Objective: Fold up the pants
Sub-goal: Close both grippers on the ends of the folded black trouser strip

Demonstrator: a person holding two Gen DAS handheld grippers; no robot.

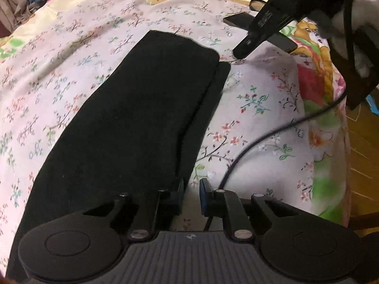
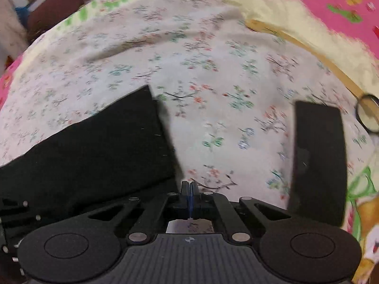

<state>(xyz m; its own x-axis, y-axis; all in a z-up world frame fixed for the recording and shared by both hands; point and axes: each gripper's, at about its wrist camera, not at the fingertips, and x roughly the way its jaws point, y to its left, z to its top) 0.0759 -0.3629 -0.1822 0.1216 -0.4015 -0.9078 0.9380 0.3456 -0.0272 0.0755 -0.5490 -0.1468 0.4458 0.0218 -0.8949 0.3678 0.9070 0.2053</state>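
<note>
Two claws hang over the black pants (image 1: pixel 142 108), which lie lengthwise on the floral bed sheet (image 1: pixel 255 99), one leg folded over the other. The left claw (image 1: pixel 191 189) stands slightly apart and empty at the near edge; the right claw (image 2: pixel 189 190) is pressed together on nothing beside the hem. Next, likely, each must pinch an end corner and carry it across for the half fold.

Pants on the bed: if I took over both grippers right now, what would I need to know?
Left gripper: open at the near edge of the black pants, no cloth between its jaws.
Right gripper: shut beside the pants' far end; whether it pinches cloth is unclear.
Done: pants lie long and flat, seemingly one leg on the other, on the floral sheet.
Left: fold them across their length.
</note>
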